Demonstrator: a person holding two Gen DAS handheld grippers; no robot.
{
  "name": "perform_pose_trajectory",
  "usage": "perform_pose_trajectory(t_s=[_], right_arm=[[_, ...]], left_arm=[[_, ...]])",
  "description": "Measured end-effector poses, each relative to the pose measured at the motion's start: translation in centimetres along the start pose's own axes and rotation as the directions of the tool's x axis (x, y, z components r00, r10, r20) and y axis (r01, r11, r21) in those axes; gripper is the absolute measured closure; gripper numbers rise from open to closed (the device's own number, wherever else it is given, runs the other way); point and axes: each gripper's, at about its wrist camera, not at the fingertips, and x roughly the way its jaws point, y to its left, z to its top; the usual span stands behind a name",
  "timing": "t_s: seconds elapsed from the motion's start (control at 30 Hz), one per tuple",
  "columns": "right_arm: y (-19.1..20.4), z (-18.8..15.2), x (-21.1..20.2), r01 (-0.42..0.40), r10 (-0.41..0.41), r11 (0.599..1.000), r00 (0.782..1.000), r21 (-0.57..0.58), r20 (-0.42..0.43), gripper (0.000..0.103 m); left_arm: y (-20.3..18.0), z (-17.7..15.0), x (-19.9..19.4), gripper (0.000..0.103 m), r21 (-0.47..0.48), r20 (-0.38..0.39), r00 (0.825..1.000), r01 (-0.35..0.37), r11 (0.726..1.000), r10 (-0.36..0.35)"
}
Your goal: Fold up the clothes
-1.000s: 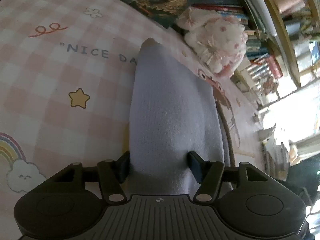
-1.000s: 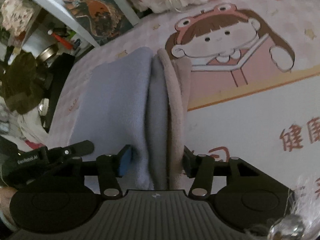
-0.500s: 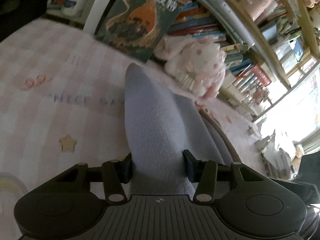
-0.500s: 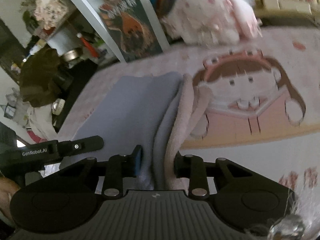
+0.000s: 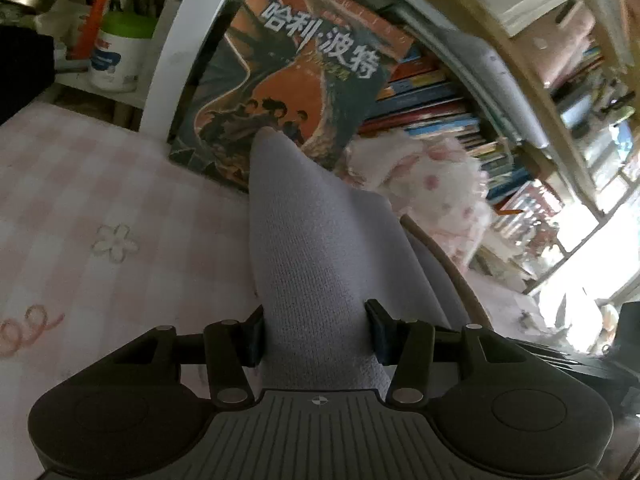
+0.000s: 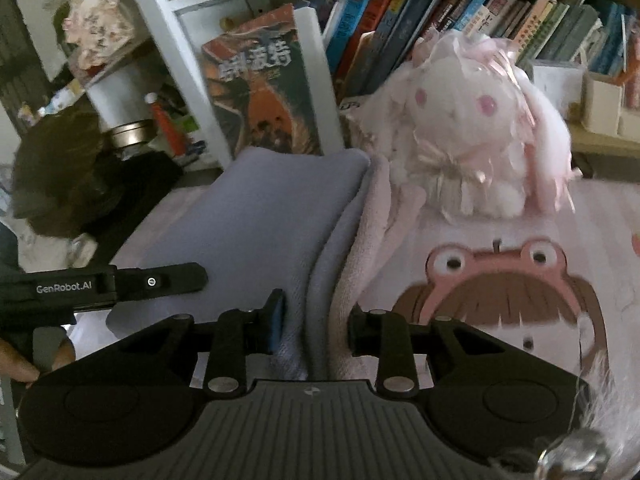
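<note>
While both sets of jaws clamp the lavender garment [image 5: 316, 264], its long axis runs straight ahead from the left gripper [image 5: 314, 330] and right gripper [image 6: 314, 322] toward the plush toy [image 6: 476, 128].

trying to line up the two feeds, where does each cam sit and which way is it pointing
Left wrist: sits on the left gripper, looking forward along its fingers over the lavender garment toward the standing book and bookshelf; only its own fingers show.
Right wrist: sits on the right gripper, facing the plush toy and shelf; its fingers, the other gripper's GenRobot.AI arm and a bit of the person's hand at lower left show.
Shared: garment, book, plush toy, pink bedsheet.
</note>
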Motion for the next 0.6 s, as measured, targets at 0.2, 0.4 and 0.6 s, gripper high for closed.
perform_pose_trajectory(t_s=[0.2,0.4,0.6], right_arm=[[-1.0,0.7,3.5,0.059,-0.059,0.998,0.998,-0.027,-0.012,0.076],[-2.1,-0.2,5.4,0.08,-0.08,0.997,0.997,-0.018,0.008,0.075],[-1.7,-0.6,5.0,0.126,-0.124,0.989,0.992,-0.073,0.032,0.049]], left_arm=[[0.5,0.3,3.5,0.055,-0.007,-0.039,0.999,-0.038,0.999,0.038],[0.9,-1.1,4.2,0.051,-0.042,-0.009,0.998,-0.06,0.997,0.06],[0.2,-1.3,3.3,0.041,-0.011,0.023,0.992,-0.124,0.992,0.124]])
